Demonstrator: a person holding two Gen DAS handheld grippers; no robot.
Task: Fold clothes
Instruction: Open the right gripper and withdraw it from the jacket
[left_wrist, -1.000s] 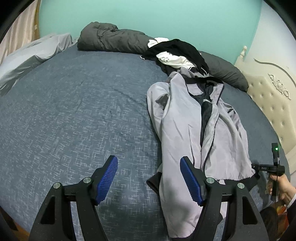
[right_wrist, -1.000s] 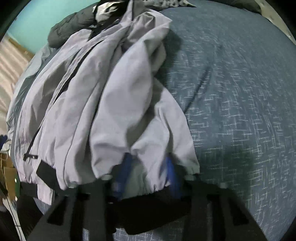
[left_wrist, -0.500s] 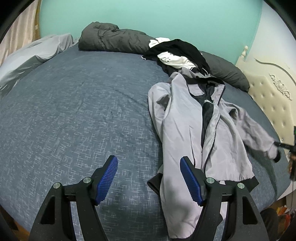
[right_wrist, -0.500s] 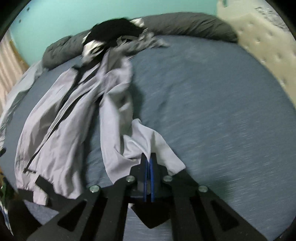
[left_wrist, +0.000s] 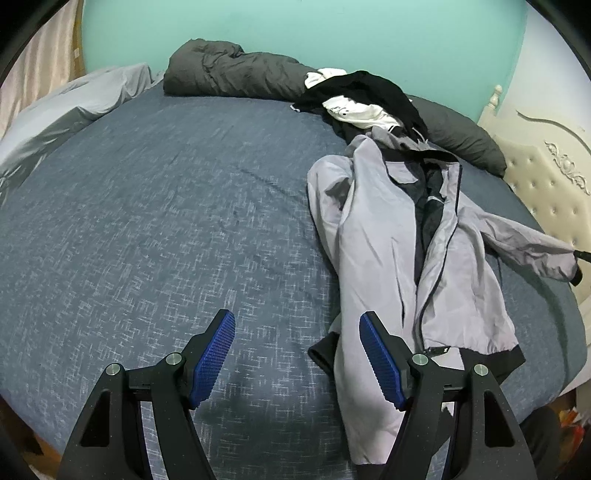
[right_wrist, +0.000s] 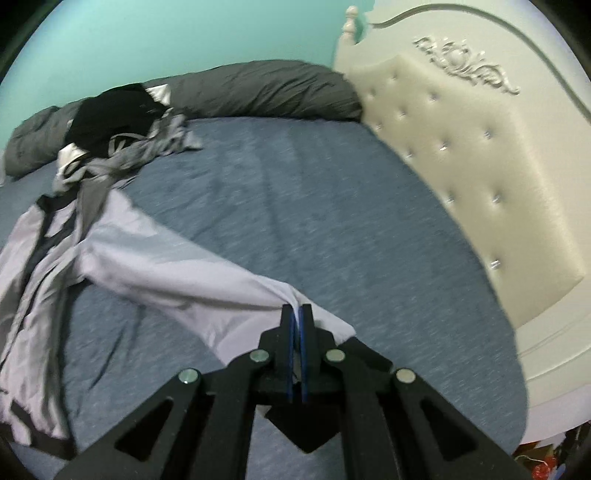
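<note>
Only right wrist view shows right gripper pinching grey jacket sleeve, headboard at 2 o'clock; left gripper wide, empty, jacket at 1 o'clock on bed.

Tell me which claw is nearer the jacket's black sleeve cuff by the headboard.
Right. The right claw is shut on the grey jacket's sleeve just above that cuff. The left claw hangs open near the jacket's hem, gripping nothing.

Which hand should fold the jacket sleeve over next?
Right, probably. The right tool is already shut on the grey sleeve, stretched out from the jacket. The left tool is open, holding nothing.
</note>
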